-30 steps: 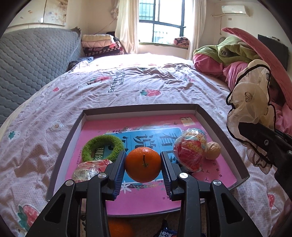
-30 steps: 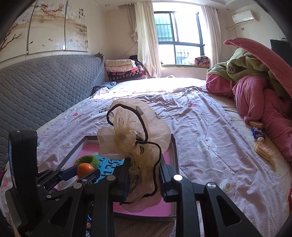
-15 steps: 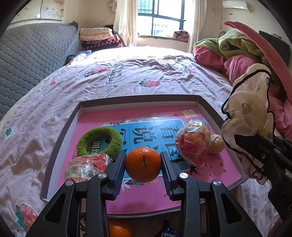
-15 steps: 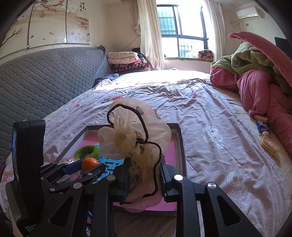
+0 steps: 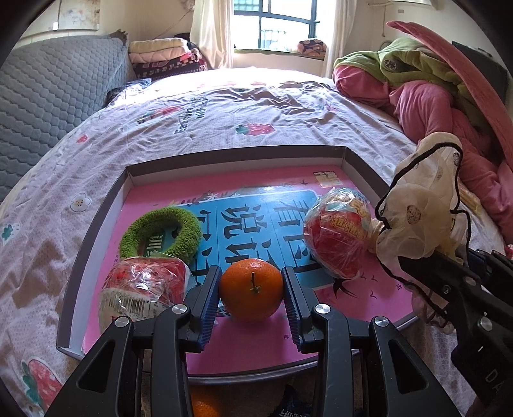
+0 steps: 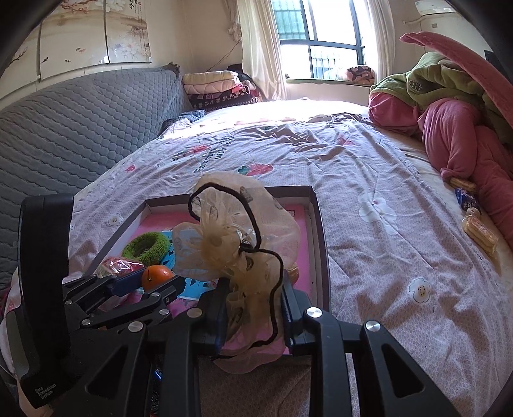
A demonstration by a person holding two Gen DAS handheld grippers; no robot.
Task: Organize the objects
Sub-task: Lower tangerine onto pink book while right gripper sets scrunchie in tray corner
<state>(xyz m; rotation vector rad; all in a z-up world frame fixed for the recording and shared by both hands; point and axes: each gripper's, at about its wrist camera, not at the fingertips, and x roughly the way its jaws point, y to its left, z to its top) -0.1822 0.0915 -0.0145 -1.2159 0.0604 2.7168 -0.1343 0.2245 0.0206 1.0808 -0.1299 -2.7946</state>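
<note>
My left gripper (image 5: 251,296) clamps a tangerine (image 5: 250,289) between its pads, just above the pink tray (image 5: 96,231) floor. My right gripper (image 6: 253,312) pinches a cream organza scrunchie (image 6: 231,237), its frills billowing ahead over the tray's near right corner.

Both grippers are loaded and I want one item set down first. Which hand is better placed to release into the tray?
Left. The left gripper holds the orange low over bare tray floor; the right gripper's organza bow hangs at the tray's near edge.

Bright window (image 5: 275,29) backlight, sharp frames, dark fisheye-warped corners.
</note>
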